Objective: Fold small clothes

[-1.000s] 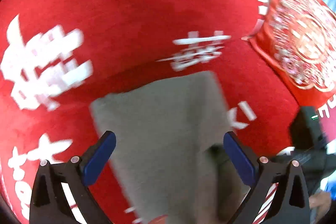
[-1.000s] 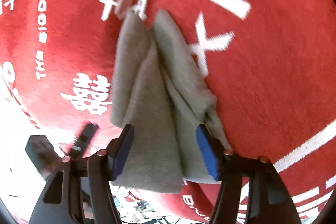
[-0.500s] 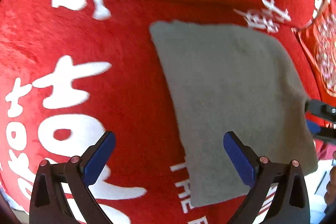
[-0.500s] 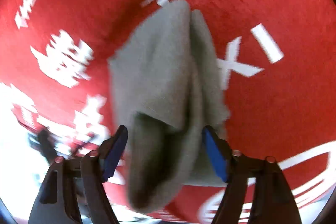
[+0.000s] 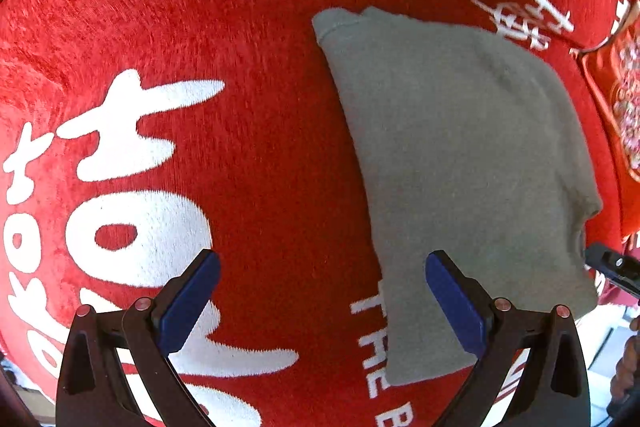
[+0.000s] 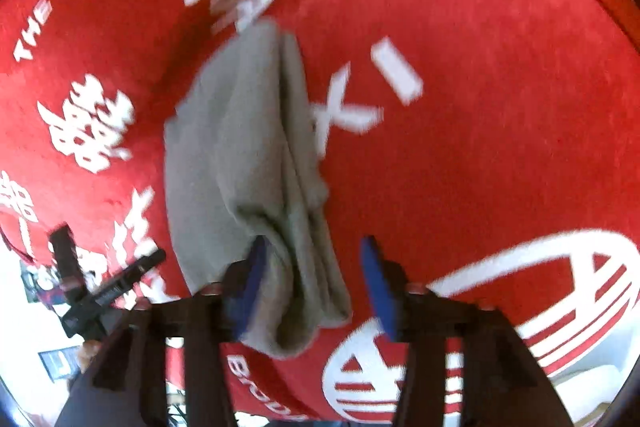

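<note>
My left gripper [image 5: 320, 291] hangs with its jaws spread wide and nothing between them. Ahead of it and off toward its right finger lies the grey folded garment [image 5: 460, 167], flat on the red plush blanket [image 5: 260, 147] with its white lettering. The right finger's blue pad [image 5: 454, 301] overlaps the garment's near edge in the picture, but I cannot tell whether it touches the cloth.

My right gripper [image 6: 316, 287] is also spread. The same garment [image 6: 240, 155] runs away from it, its bunched near end sitting against the left pad [image 6: 250, 287], while the right pad [image 6: 378, 287] stands apart over bare blanket.

I judge the cloth light, soft and limp, a knit that will sag and shift when lifted. It is not fragile, and the plush under it should stop it sliding. I would pinch through all layers at a corner or along the folded edge, not at a single loose ply.

The left view shows the top face smooth and roughly rectangular. The right view shows what that hides: stacked layers and a rumpled, rounded end. It also catches the left tool's dark frame [image 6: 104, 291] off to its left.
</note>
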A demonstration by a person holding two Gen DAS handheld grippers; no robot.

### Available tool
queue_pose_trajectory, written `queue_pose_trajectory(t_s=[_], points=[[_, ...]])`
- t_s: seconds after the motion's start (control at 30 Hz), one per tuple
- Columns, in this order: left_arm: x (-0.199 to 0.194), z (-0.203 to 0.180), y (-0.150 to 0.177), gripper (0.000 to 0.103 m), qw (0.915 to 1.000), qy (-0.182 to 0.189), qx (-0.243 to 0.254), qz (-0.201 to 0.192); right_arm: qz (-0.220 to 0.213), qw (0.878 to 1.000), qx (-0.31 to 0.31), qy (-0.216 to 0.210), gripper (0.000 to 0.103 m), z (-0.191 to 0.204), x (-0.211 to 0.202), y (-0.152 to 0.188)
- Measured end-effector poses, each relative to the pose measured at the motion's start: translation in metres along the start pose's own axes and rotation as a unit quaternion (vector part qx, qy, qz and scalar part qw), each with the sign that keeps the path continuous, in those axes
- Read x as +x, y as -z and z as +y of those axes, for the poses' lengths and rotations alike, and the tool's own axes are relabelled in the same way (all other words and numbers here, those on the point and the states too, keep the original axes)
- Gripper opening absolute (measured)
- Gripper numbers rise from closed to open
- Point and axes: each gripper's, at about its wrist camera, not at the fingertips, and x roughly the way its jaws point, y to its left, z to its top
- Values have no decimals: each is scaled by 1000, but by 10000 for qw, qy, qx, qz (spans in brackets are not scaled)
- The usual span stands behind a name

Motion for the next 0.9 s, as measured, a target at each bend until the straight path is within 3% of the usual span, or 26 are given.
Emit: queue_pose_trajectory(t_s=[0.03,0.13,0.37,0.47,0.73,0.9], points=[[0,1,-3,103,10000,42,-18,-10,-24,9999,22,-131,75,-1,-1,-8],[2,-3,-13,103,9997,243,-98,6,47,9995,-26,-317,75,4,3,-31],[27,-15,-31,103,9941,1013,-296,254,658,9966,-310,-376,80,16,42,-64],[37,-20,-38,103,9910,1257,-305,340,847,9947,-331,-484,80,11,53,-71],[59,-34,-50,103,9820,1769,-466,477,1550,9766,-530,-1393,83,22,82,-83],[71,-35,-53,103,9753,2008,-696,605,1677,9710,-853,-1474,85,43,98,-85]])
